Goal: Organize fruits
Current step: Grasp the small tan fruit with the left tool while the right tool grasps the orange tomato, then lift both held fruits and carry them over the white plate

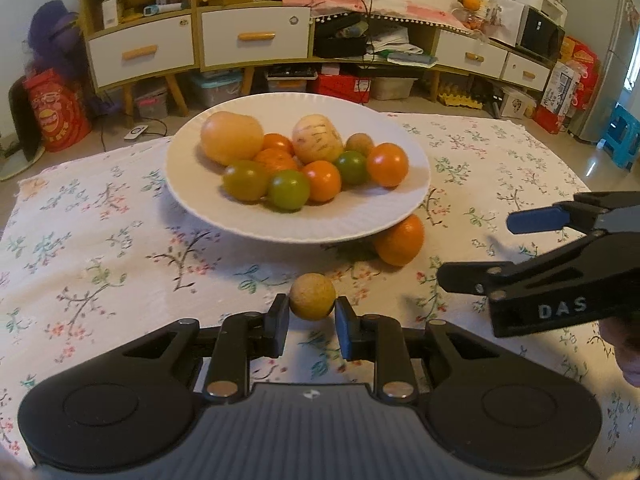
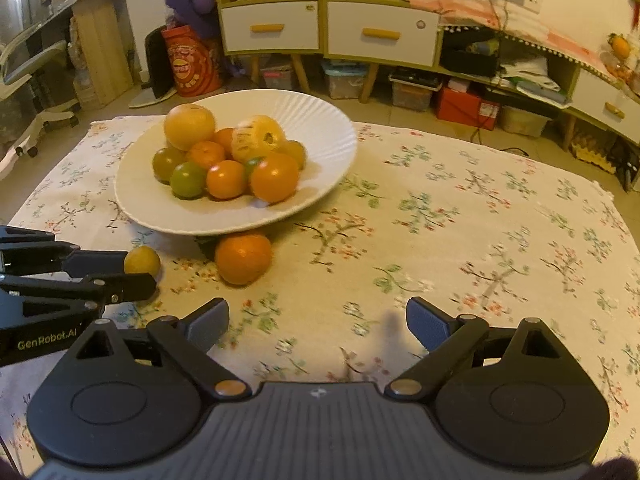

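A white plate [image 1: 348, 220] on the floral tablecloth holds several orange, green and yellow fruits. A loose orange [image 1: 399, 240] lies on the cloth against the plate's near right rim; it also shows in the right wrist view [image 2: 243, 258]. My left gripper [image 1: 312, 322] is shut on a small tan round fruit [image 1: 312, 297], just above the cloth in front of the plate; the fruit also shows in the right wrist view [image 2: 142, 261]. My right gripper [image 2: 318, 322] is open and empty over bare cloth, right of the loose orange. It shows at the right of the left wrist view [image 1: 480, 252].
The plate [image 2: 320, 184] stands at the table's far left-centre. The floral tablecloth [image 2: 480, 220] spreads to the right. Beyond the far table edge stand white-drawered cabinets [image 1: 252, 36], storage boxes and a red bag [image 1: 52, 112] on the floor.
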Action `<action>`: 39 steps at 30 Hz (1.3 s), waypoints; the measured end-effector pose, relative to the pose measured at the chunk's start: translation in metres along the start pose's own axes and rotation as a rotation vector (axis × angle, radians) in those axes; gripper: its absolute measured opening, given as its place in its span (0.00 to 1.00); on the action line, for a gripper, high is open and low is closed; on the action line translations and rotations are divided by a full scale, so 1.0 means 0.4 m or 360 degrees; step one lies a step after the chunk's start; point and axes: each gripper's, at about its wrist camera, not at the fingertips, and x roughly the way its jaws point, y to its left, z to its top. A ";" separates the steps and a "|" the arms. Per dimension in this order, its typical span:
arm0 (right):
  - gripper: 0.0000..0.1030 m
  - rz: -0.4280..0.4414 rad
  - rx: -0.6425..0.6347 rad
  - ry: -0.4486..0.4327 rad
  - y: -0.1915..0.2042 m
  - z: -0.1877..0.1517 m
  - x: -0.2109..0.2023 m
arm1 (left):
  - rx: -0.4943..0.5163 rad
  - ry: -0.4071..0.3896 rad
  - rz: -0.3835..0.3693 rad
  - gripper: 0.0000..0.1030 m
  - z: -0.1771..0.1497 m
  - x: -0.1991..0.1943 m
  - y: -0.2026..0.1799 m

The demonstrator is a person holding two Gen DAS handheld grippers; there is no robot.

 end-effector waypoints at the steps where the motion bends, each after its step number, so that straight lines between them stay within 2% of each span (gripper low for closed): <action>1: 0.90 0.0001 -0.0008 -0.0001 0.007 0.004 0.004 | -0.0006 0.0003 0.0003 0.02 -0.001 -0.003 0.006; 11: 0.74 0.0003 -0.0044 -0.0008 0.059 0.031 0.044 | -0.0035 0.0019 0.0010 0.02 -0.010 -0.019 0.046; 17: 0.58 0.0001 -0.0066 -0.0012 0.072 0.030 0.055 | -0.0052 0.0023 0.0008 0.02 -0.008 -0.022 0.053; 20: 0.56 0.0002 -0.0087 -0.0021 0.078 0.029 0.054 | -0.0049 0.0022 0.0006 0.02 -0.008 -0.022 0.051; 23: 0.47 0.0018 -0.0108 -0.0029 0.085 0.029 0.051 | -0.0048 0.0026 0.0004 0.02 -0.007 -0.021 0.053; 25: 0.37 0.0043 -0.0122 -0.0027 0.086 0.031 0.050 | -0.0044 0.0027 0.0005 0.02 -0.007 -0.020 0.051; 27: 0.33 0.0067 -0.0125 -0.0025 0.087 0.032 0.046 | -0.0044 0.0027 0.0004 0.02 -0.006 -0.019 0.051; 39: 0.32 0.0065 -0.0133 -0.0004 0.082 0.036 0.029 | -0.0037 0.0008 -0.0001 0.02 -0.001 -0.025 0.044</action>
